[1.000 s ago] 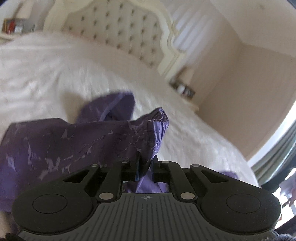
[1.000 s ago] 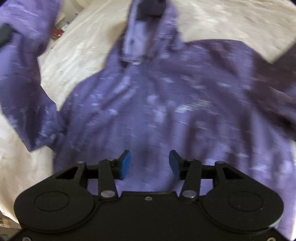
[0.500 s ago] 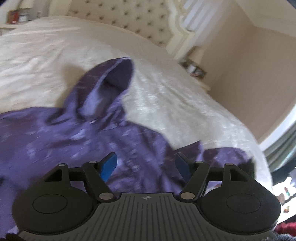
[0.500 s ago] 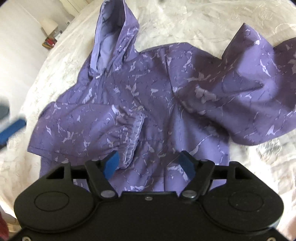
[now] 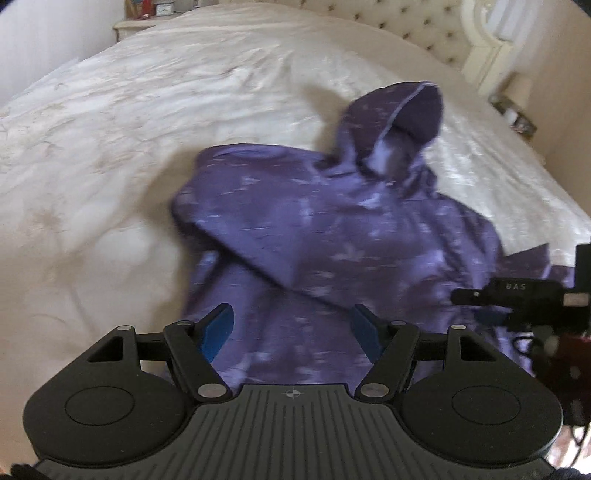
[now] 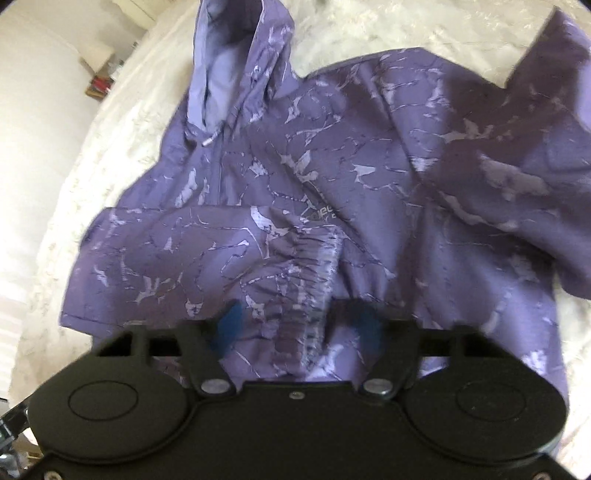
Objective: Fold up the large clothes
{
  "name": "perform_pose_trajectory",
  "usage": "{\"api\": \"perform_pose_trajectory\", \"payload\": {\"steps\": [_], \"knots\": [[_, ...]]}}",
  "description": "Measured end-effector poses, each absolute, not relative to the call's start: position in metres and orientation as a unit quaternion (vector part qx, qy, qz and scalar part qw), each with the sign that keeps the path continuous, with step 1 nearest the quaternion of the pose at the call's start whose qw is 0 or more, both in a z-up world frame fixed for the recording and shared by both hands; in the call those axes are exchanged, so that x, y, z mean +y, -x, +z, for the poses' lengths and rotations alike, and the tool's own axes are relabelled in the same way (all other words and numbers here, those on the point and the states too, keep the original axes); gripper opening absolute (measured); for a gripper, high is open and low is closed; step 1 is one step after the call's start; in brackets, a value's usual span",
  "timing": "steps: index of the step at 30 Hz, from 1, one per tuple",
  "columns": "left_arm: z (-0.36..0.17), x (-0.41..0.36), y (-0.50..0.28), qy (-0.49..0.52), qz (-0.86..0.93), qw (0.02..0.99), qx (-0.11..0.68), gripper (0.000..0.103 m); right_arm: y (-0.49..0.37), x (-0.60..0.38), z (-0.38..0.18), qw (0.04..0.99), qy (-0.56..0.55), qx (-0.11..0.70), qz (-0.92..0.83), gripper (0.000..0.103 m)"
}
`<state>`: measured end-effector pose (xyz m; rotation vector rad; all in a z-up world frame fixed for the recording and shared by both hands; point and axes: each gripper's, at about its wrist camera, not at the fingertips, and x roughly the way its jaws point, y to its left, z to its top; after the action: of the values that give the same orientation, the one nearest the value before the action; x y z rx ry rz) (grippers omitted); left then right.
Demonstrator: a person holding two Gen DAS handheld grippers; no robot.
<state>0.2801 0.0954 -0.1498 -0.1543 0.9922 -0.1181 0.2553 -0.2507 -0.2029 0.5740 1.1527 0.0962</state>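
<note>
A purple patterned hooded jacket lies face up on the white bedspread, its hood pointing toward the headboard. My left gripper hovers open over the jacket's lower part with nothing between its fingers. In the right wrist view one sleeve is folded across the jacket, its elastic cuff lying over the chest. My right gripper is low over that cuff with its jaws closing. The cuff's fabric runs between the blurred blue pads, which do not visibly press it. The other sleeve lies bunched at the right.
A tufted cream headboard stands at the far end of the bed. Nightstands with small items flank it. The right-hand tool's black housing shows at the right edge of the left wrist view.
My left gripper let go of the sleeve cuff, opened and swung left and down over the jacket. The sleeve now lies across the chest. My right gripper sank toward the cuff and its jaws narrowed.
</note>
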Motion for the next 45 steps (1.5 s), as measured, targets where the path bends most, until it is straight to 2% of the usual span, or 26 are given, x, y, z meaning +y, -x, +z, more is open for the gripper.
{"api": "perform_pose_trajectory", "payload": {"steps": [3, 8, 11, 16, 18, 20, 21, 23, 25, 27, 28, 36, 45], "knots": [[-0.151, 0.109, -0.287, 0.065, -0.055, 0.876, 0.474, 0.068, -0.264, -0.235, -0.183, 0.811, -0.221, 0.538, 0.061, 0.019], [-0.149, 0.128, -0.308, 0.059, -0.054, 0.882, 0.465, 0.068, -0.252, -0.233, -0.112, 0.864, -0.142, 0.477, 0.078, 0.018], [-0.151, 0.139, -0.323, 0.069, -0.056, 0.883, 0.46, 0.068, -0.249, -0.25, -0.114, 0.859, -0.129, 0.494, 0.034, 0.018], [-0.159, 0.147, -0.354, 0.065, -0.067, 0.884, 0.458, 0.068, -0.257, -0.254, -0.15, 0.828, -0.111, 0.549, 0.008, 0.021], [-0.164, 0.148, -0.368, 0.063, -0.07, 0.883, 0.459, 0.068, -0.259, -0.25, -0.159, 0.822, -0.099, 0.561, -0.011, 0.028], [-0.17, 0.151, -0.38, 0.066, -0.072, 0.88, 0.465, 0.067, -0.257, -0.248, -0.161, 0.819, -0.098, 0.565, -0.027, 0.029], [-0.173, 0.153, -0.386, 0.07, -0.072, 0.878, 0.468, 0.066, -0.256, -0.248, -0.159, 0.819, -0.099, 0.563, -0.035, 0.036], [-0.178, 0.158, -0.393, 0.085, -0.079, 0.875, 0.47, 0.056, -0.254, -0.245, -0.155, 0.824, -0.097, 0.556, -0.042, 0.048], [-0.184, 0.161, -0.397, 0.096, -0.093, 0.873, 0.47, 0.043, -0.256, -0.24, -0.147, 0.832, -0.083, 0.546, -0.049, 0.049], [-0.19, 0.161, -0.399, 0.086, -0.107, 0.872, 0.47, 0.022, -0.257, -0.232, -0.138, 0.841, -0.063, 0.535, -0.056, 0.049], [-0.195, 0.159, -0.396, 0.071, -0.109, 0.87, 0.475, 0.019, -0.259, -0.227, -0.133, 0.847, -0.054, 0.526, -0.057, 0.049], [-0.22, 0.165, -0.371, 0.088, -0.111, 0.853, 0.503, 0.017, -0.31, -0.144, -0.095, 0.874, 0.003, 0.478, 0.089, 0.05], [-0.221, 0.17, -0.374, 0.113, -0.106, 0.849, 0.504, 0.017, -0.398, 0.0, -0.111, 0.835, 0.061, 0.46, 0.296, 0.052]]}}
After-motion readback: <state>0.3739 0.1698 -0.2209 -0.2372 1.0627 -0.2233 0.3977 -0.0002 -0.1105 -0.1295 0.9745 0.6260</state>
